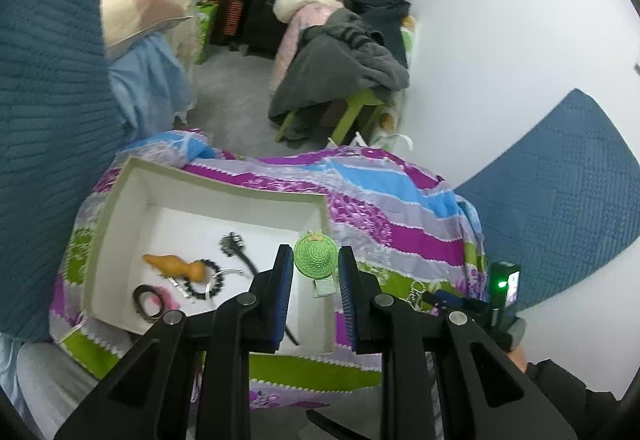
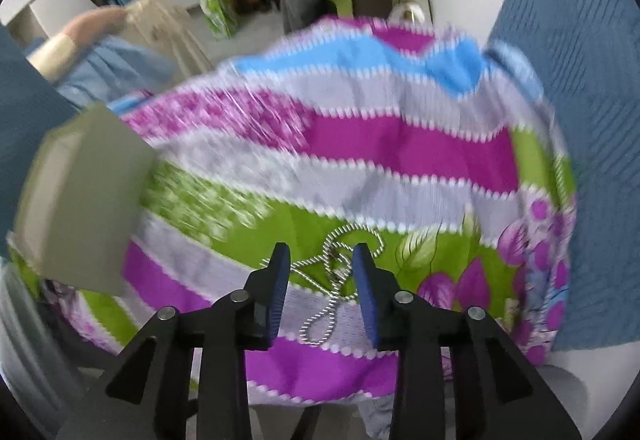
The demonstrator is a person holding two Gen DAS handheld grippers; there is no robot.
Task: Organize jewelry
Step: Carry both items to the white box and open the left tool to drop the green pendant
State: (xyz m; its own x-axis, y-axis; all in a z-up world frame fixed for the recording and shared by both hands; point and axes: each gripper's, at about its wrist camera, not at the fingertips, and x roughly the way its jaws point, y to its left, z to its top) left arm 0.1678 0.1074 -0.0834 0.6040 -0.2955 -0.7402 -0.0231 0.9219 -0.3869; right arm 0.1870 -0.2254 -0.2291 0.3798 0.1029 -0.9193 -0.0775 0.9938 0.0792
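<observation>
Your left hand-held gripper is clamped on the green hat clip over the white box for dropping in, while your right hand-held gripper stands apart astride the silver chain on the striped cloth.

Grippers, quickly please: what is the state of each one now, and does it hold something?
Left gripper: closed on the green hat hair clip, above the white box.
Right gripper: open, holding nothing, over the silver chain.

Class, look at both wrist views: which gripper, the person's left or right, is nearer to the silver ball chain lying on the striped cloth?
Right. The right gripper hangs directly over the silver ball chain, its parted fingers framing it. The left gripper holds a green hat clip over the white box, with the chain off to its right.
</observation>
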